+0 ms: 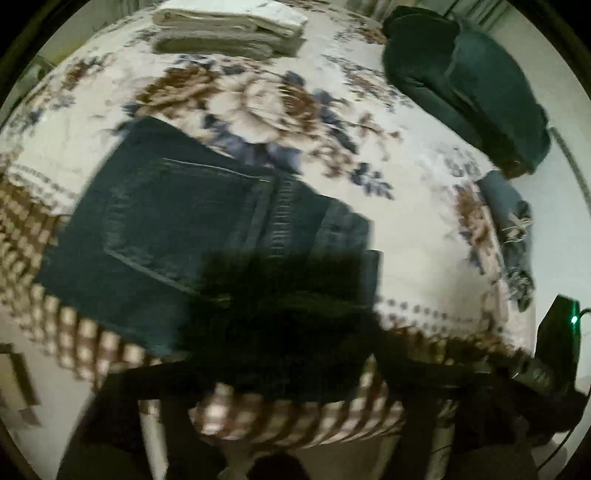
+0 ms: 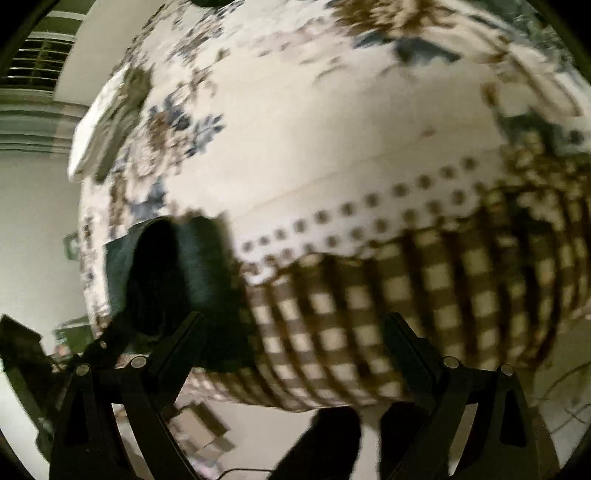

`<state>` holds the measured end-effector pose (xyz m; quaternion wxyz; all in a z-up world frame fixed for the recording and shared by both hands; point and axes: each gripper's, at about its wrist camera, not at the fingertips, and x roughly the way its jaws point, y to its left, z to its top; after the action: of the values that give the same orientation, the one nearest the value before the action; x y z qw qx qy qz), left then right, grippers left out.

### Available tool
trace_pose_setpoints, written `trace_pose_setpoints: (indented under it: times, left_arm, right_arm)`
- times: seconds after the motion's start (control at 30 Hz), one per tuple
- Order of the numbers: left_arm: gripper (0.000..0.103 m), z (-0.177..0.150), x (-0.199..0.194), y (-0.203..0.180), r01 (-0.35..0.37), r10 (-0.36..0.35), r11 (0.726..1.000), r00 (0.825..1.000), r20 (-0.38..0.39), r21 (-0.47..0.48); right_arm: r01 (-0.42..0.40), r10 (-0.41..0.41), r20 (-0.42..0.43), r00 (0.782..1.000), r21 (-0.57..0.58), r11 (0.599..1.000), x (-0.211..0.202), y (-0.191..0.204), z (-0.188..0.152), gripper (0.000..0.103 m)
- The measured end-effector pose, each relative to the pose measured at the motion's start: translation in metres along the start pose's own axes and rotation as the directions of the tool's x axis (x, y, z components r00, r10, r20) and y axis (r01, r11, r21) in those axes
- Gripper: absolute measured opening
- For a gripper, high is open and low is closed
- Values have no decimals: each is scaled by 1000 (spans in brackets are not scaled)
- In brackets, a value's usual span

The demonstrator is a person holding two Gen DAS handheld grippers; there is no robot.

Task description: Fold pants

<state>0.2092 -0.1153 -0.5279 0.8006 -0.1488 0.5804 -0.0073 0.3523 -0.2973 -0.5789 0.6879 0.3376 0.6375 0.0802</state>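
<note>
Though blur hides its fingers, so I cannot tell its grip, the left hand-held gripper [image 1: 280, 295] hangs over the folded pants [image 1: 166, 229] on the floral surface [image 1: 406, 236]. The right hand-held gripper [image 2: 295, 332] is spread, grasping nothing, beside them.

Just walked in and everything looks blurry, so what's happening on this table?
A person with a handheld gripper in each hand is folding dark jeans on a table under a floral tablecloth. The jeans lie folded, back pocket up, near the checked edge. The left gripper is a dark blur over them; whether it holds the fabric cannot be told. The right gripper is open over the table edge, holding nothing. Folded beige cloths and a dark green garment lie farther back.
</note>
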Motion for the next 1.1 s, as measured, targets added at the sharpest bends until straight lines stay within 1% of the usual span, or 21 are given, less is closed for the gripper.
trace_pose_setpoints:
  times: [0.1,0.17,0.23,0.3,0.37,0.4,0.43,0.47,0.5,0.57,0.6,0.7,0.8,0.87,0.9,0.93,0.97,1.0,1.03,1.07,1.1]
  left_arm:
    - [81,4,-29,18,-20,21,1000,999,46,-21]
    - [82,7,-46,33,-43,46,998,995,90,-38]
    - [82,11,-59,51,-108,116,992,983,142,-59]
    - [82,15,-63,69,-195,205,978,966,159,-76]
    - [82,17,-60,92,-261,275,959,950,145,-111]
    - [82,17,-58,100,-274,290,954,947,139,-123]
    - [82,17,-55,108,-293,310,946,942,130,-138]
    - [82,17,-53,116,-314,333,937,935,119,-155]
    - [82,18,-51,124,-325,346,931,931,115,-168]
    - [82,19,-50,135,-334,357,923,929,100,-193]
    - [82,20,-51,142,-326,352,921,931,94,-215]
    - [82,24,-54,156,-288,322,921,942,96,-262]
    - [82,32,-54,162,-249,286,926,953,96,-283]
    - [82,39,-43,162,-202,232,938,970,75,-281]
    - [82,43,-34,160,-187,211,943,976,59,-276]
    - [82,46,-26,157,-178,198,947,979,49,-266]
    - [82,49,-13,153,-173,185,954,982,29,-245]
    - [82,50,-4,149,-180,188,957,982,13,-229]
    - [82,50,5,145,-192,195,959,981,-6,-208]
    - [82,49,17,139,-199,197,964,980,-31,-178]
    - [82,47,24,136,-208,203,965,978,-47,-159]
  right_arm:
    - [-110,110,-31,993,7,994,20,29,0,97]
    - [-189,189,-54,980,6,982,40,51,4,97]
    - [-255,255,-85,963,10,967,61,69,9,97]
    - [-285,287,-131,949,34,958,88,85,13,97]
    - [-283,287,-146,947,47,958,114,97,15,97]
    - [-274,279,-155,948,51,960,125,101,15,96]
    - [-242,248,-145,958,54,969,134,104,16,90]
    - [-209,210,-133,969,20,978,138,111,15,39]
    - [-196,193,-133,972,-6,981,139,116,13,15]
    - [-162,154,-104,983,-68,985,131,131,8,16]
    - [-164,155,-91,984,-101,981,120,139,3,15]
    - [-157,151,-57,987,-120,980,83,143,-1,15]
    - [-118,118,-10,993,-153,981,41,126,4,15]
    - [-90,85,-34,996,-177,980,31,106,15,15]
    - [-69,58,-70,996,-169,983,37,94,20,17]
    - [-37,25,-106,994,-113,993,46,77,26,26]
    - [-16,7,-122,993,-79,997,48,63,32,32]
    - [7,-11,-133,991,-29,1000,49,49,36,32]
    - [-1,1,-122,993,4,1000,45,41,37,34]
    - [-44,47,-103,994,37,998,38,34,35,39]
    - [-102,108,-83,991,70,992,31,28,29,39]
